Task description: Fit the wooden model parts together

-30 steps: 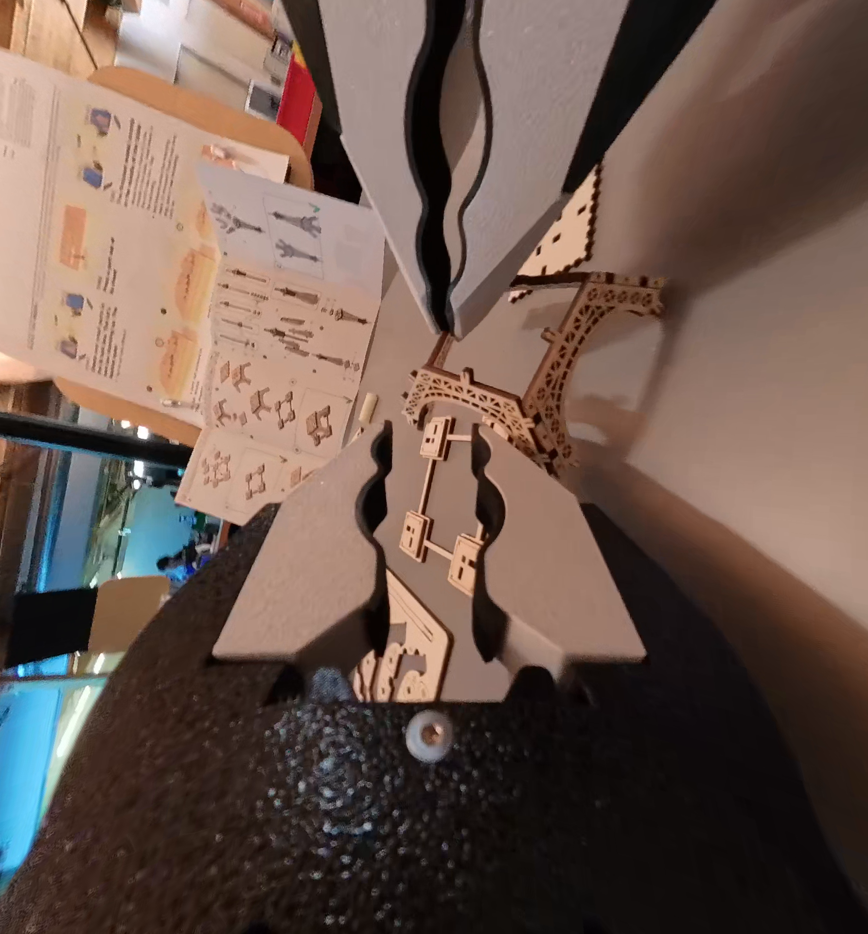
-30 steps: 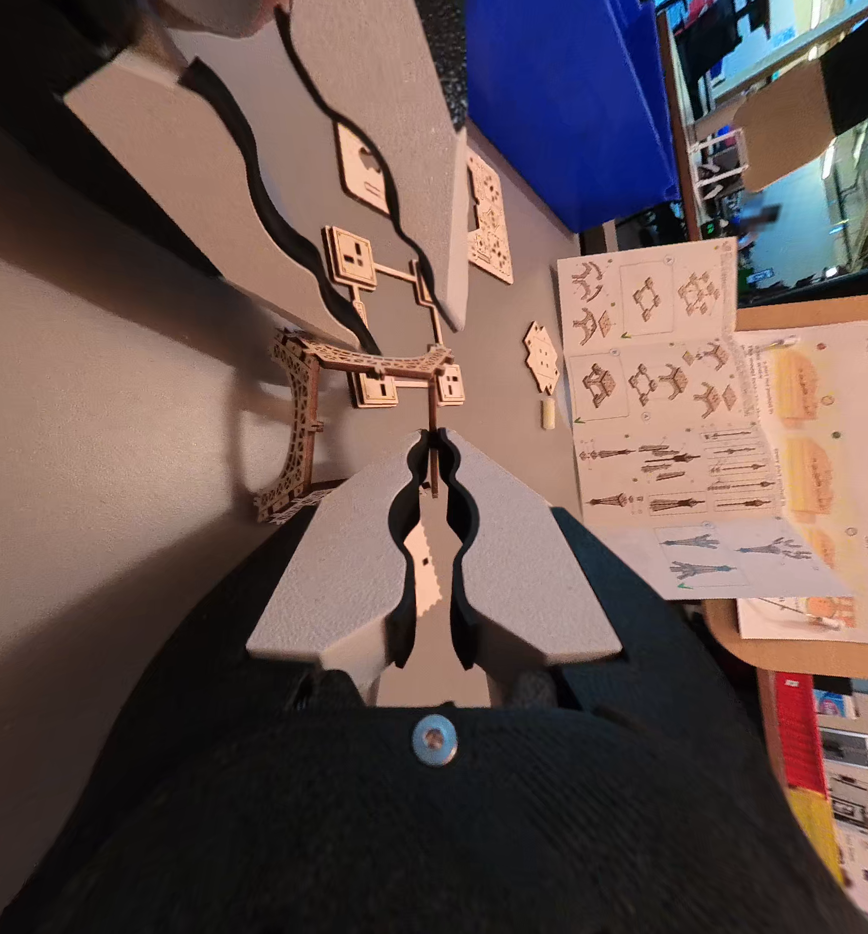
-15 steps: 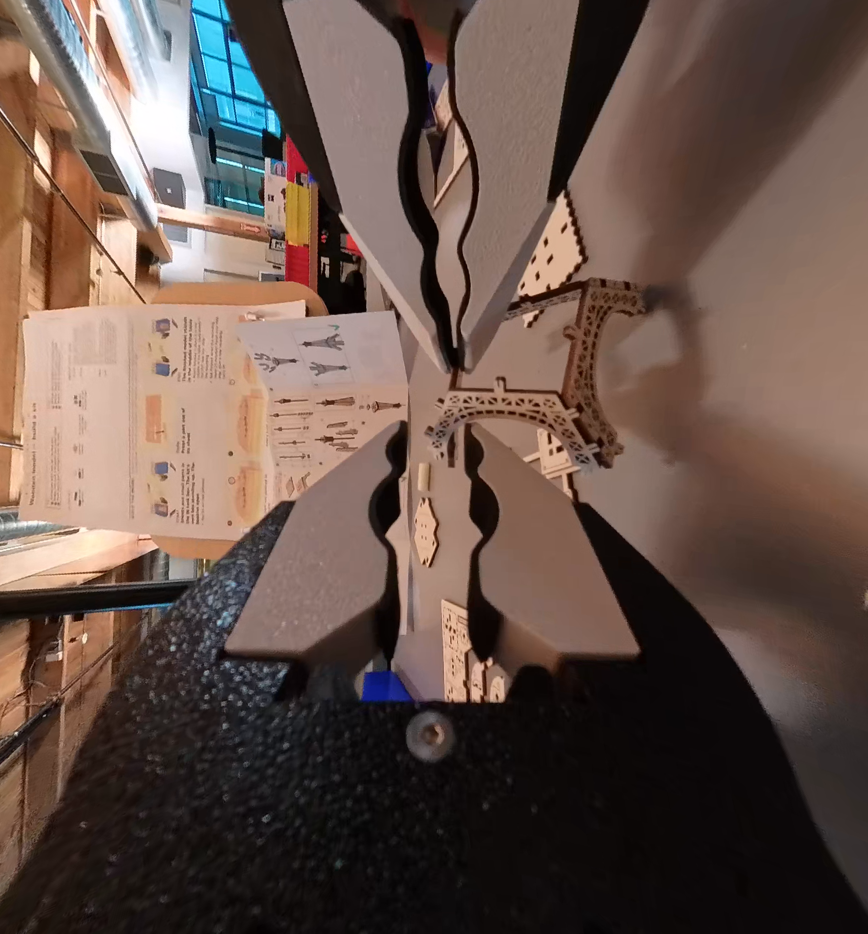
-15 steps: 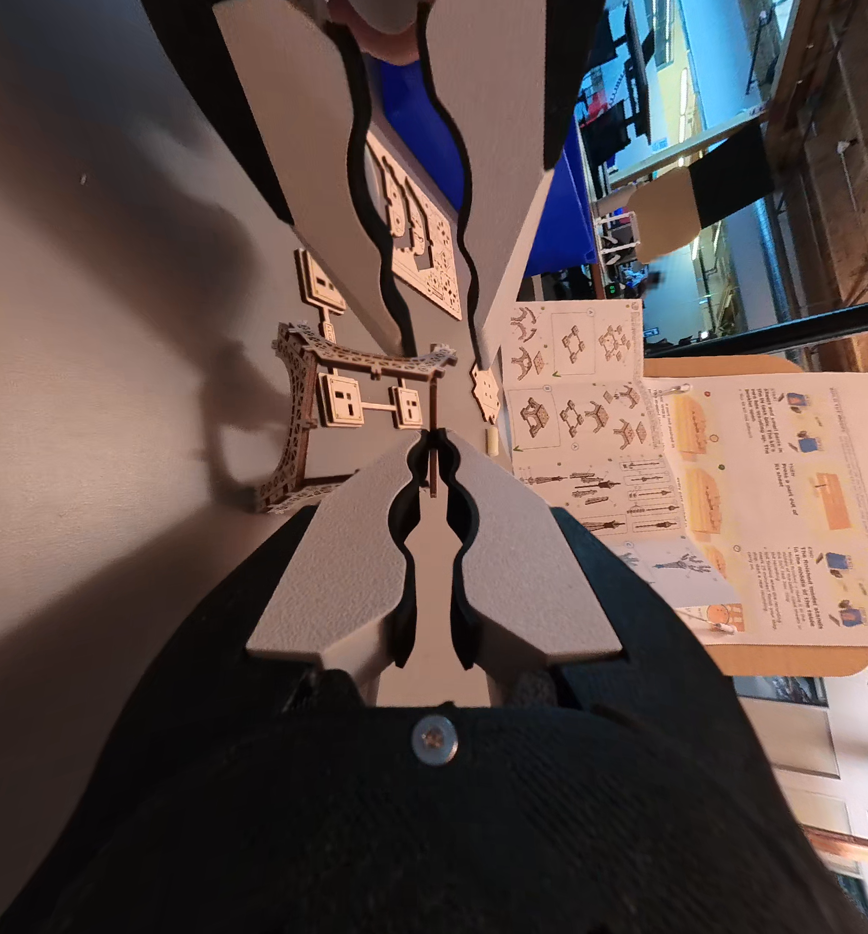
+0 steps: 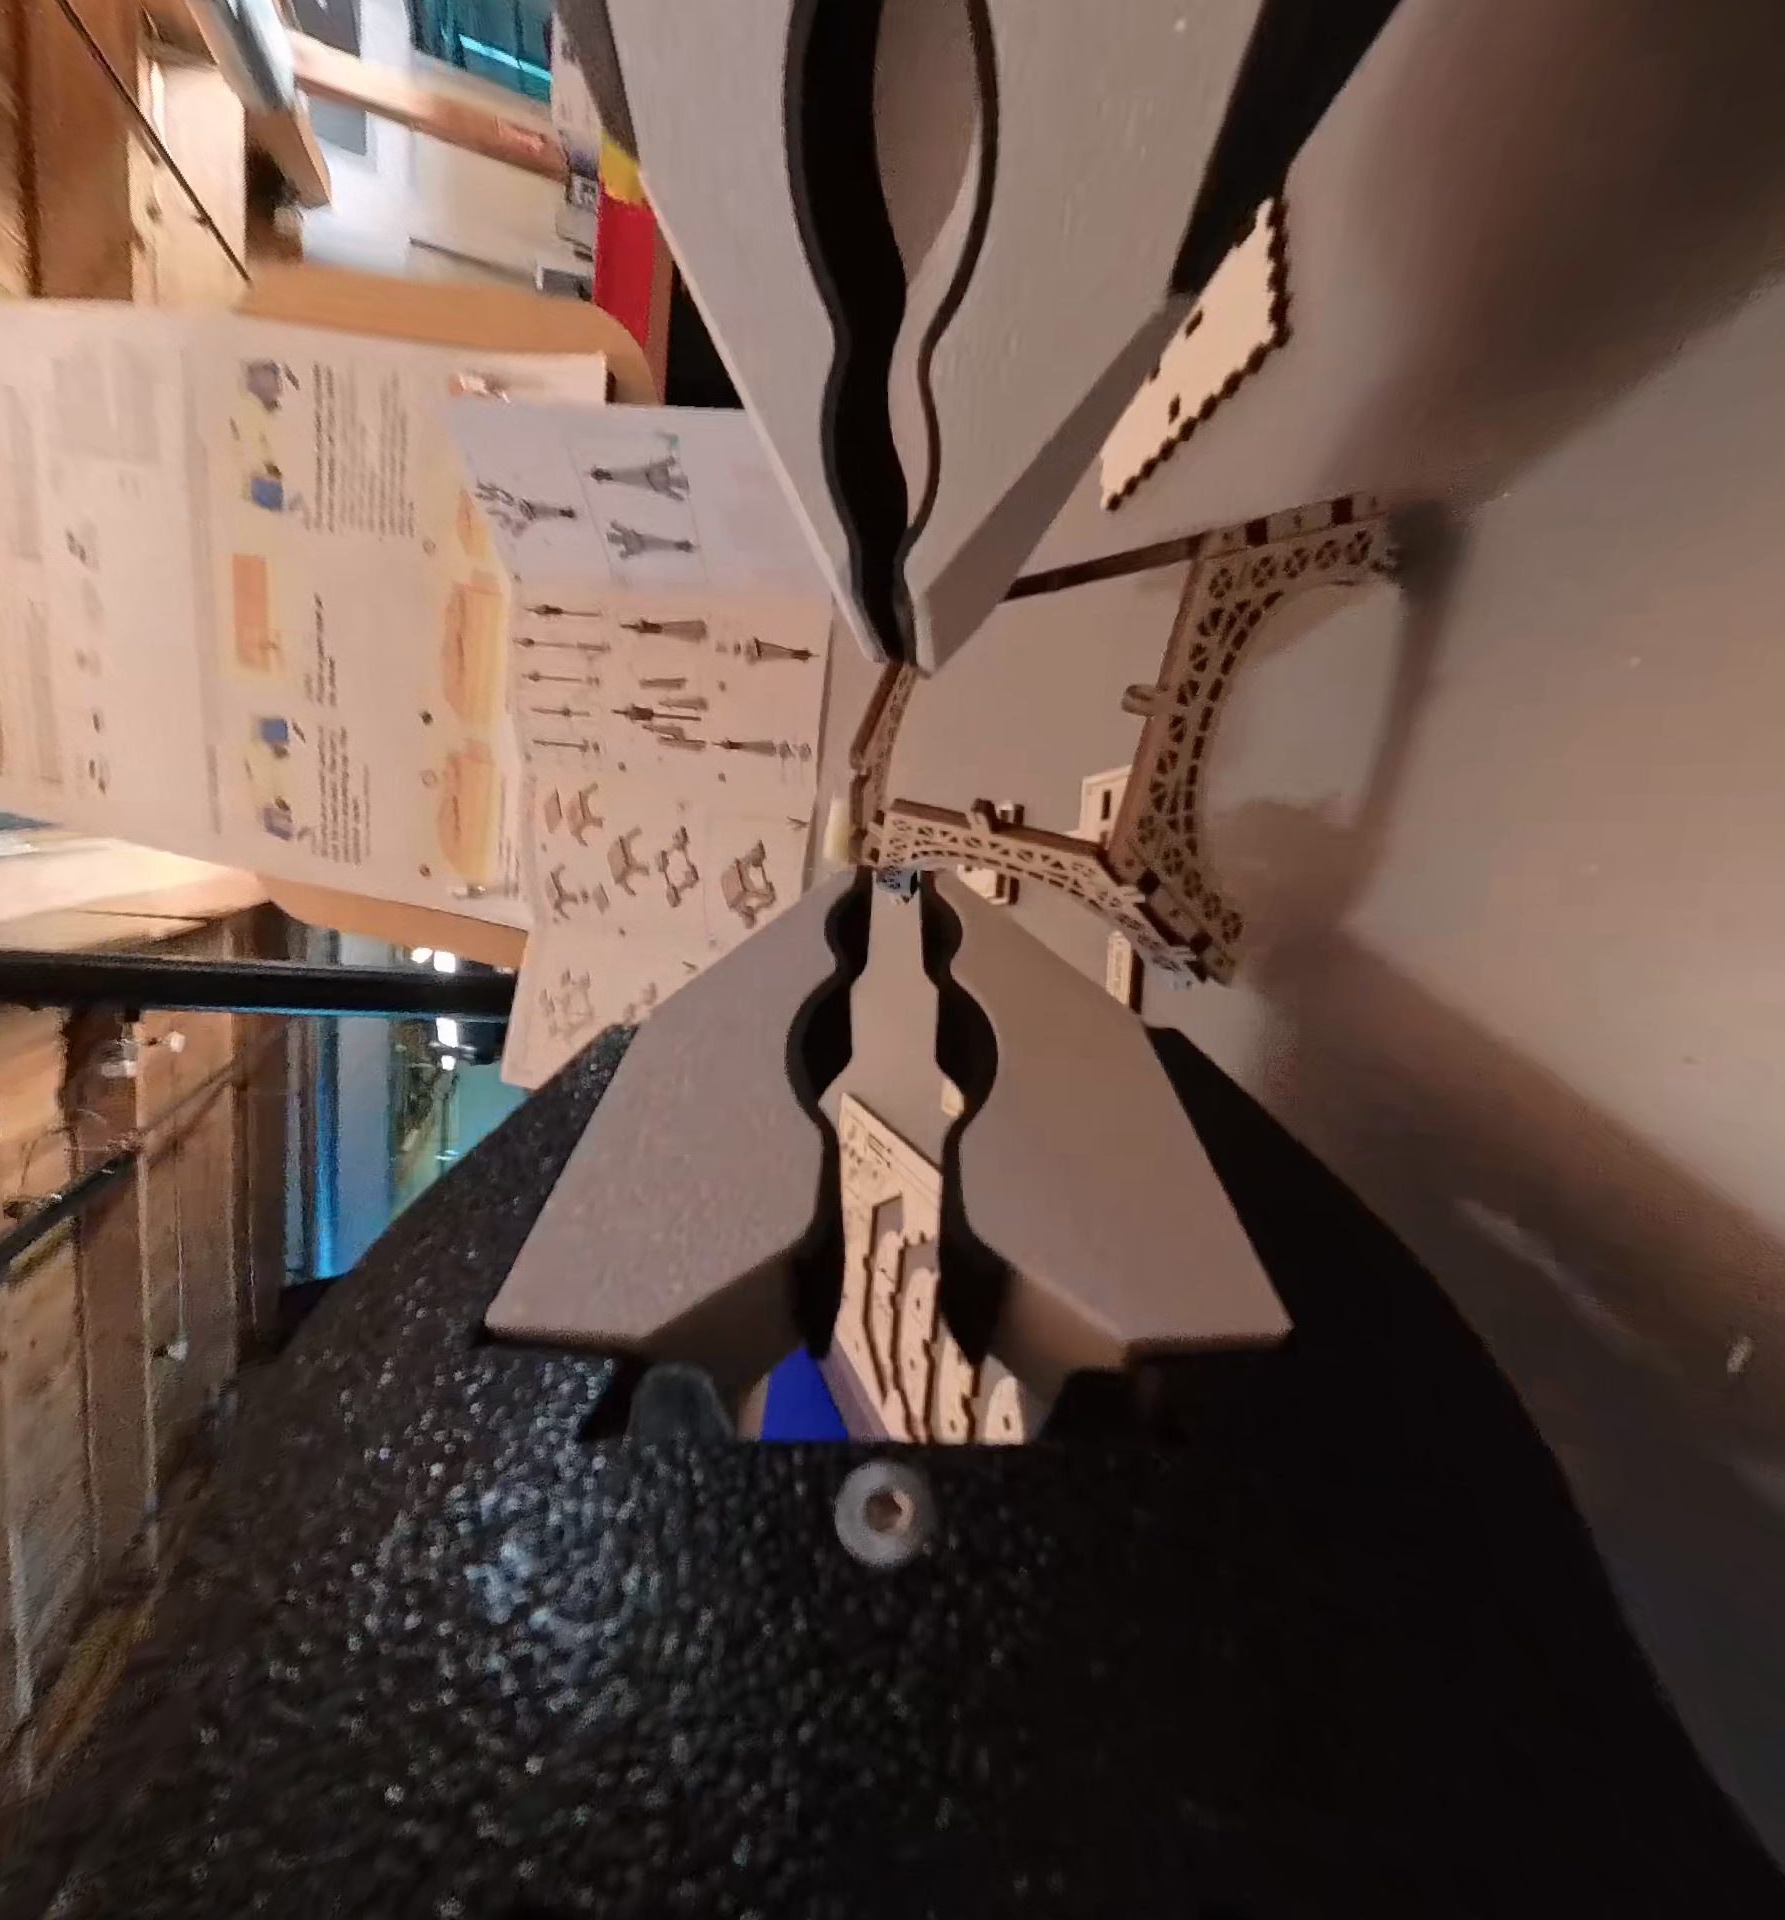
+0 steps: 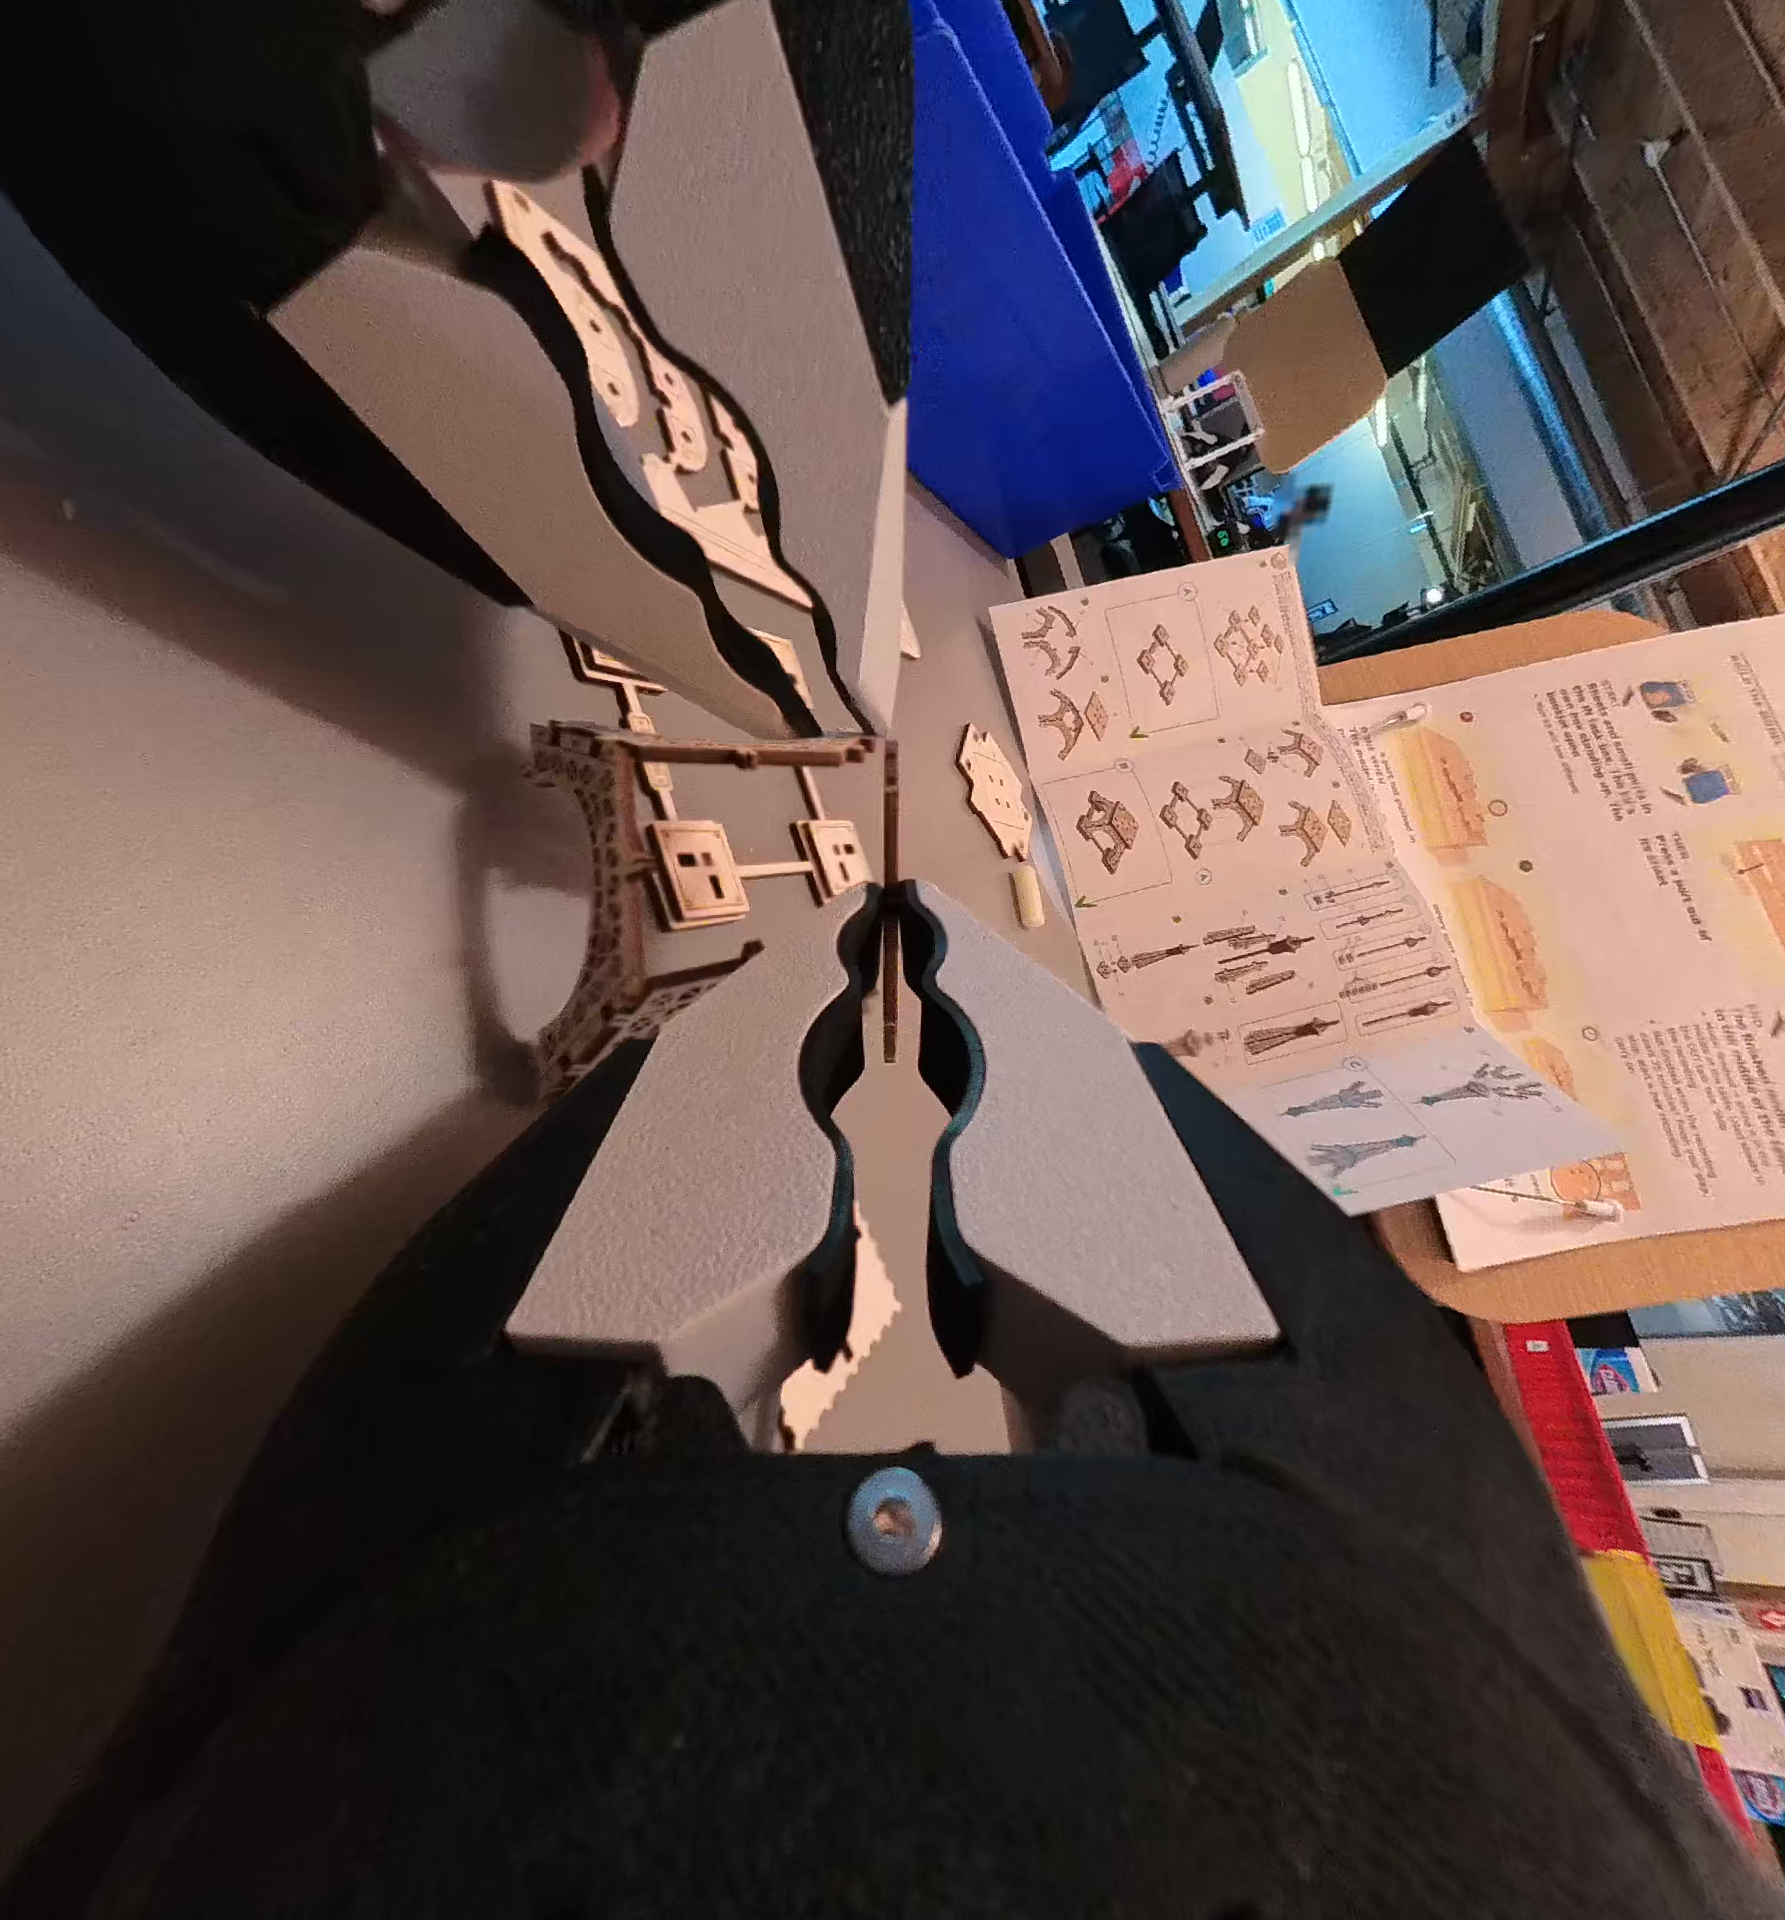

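Note:
A partly built wooden lattice tower base (image 6: 607, 883) stands on the grey table (image 6: 192, 831), with arch sides on a frame with square feet (image 6: 701, 873). My right gripper (image 6: 888, 894) is shut on one thin arch side (image 6: 889, 821), seen edge-on at the model's right corner. My left gripper (image 5: 893, 883) has its jaws a narrow gap apart, with its tips right at the end of a lattice arch (image 5: 1023, 847). It is not clamped on the arch. In the left wrist view the right gripper (image 5: 903, 655) comes in from above and pinches the arch side (image 5: 883, 727).
Folded instruction sheets (image 6: 1231, 883) lie beside the model. Next to them are a loose flat wooden piece (image 6: 992, 800) and a small cream peg (image 6: 1025, 896). A jagged pale piece (image 5: 1200, 374) and a cut-out parts sheet (image 6: 649, 416) lie on the table. A blue bin (image 6: 1023, 364) stands behind. The grippers are tip to tip, or close to it.
My left gripper's jaws have narrowed and its tips have come up to the arch's end. The right gripper has stayed shut on the arch side while both views swung.

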`<state>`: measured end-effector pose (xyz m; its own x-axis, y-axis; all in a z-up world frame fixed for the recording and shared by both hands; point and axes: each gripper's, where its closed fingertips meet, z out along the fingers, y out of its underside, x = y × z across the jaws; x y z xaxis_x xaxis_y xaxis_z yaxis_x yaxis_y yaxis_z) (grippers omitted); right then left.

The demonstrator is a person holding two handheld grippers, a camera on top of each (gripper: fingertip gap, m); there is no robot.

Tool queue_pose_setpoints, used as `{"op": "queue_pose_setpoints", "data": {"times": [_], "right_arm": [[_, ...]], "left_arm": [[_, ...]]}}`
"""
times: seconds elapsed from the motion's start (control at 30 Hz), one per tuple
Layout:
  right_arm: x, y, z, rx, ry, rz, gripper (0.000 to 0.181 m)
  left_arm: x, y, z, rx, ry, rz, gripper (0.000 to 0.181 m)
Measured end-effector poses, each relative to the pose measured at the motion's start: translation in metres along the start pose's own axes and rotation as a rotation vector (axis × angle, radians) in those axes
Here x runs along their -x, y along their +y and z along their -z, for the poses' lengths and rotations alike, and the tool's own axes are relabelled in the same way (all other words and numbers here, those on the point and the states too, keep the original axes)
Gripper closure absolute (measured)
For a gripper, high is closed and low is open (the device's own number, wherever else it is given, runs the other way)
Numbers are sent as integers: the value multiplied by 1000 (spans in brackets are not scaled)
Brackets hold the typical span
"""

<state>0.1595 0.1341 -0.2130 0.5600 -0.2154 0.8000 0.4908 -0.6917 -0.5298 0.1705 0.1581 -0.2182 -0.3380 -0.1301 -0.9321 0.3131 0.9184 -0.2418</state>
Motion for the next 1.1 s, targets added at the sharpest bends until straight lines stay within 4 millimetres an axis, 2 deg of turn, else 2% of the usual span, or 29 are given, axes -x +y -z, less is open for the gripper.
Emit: {"op": "queue_pose_setpoints", "data": {"times": [0.23,0.53,0.83,1.1], "right_arm": [[8,3,-4,29,-34,35,181],[15,2,-5,50,-66,22,181],[21,3,0,57,-133,-28,180],[23,3,3,57,-144,-34,181]], "left_arm": [[-3,8,-1,15,30,100,169],[-5,3,2,-54,42,68,162],[-10,1,5,-69,59,10,163],[-10,1,6,-74,65,28,164]]}}
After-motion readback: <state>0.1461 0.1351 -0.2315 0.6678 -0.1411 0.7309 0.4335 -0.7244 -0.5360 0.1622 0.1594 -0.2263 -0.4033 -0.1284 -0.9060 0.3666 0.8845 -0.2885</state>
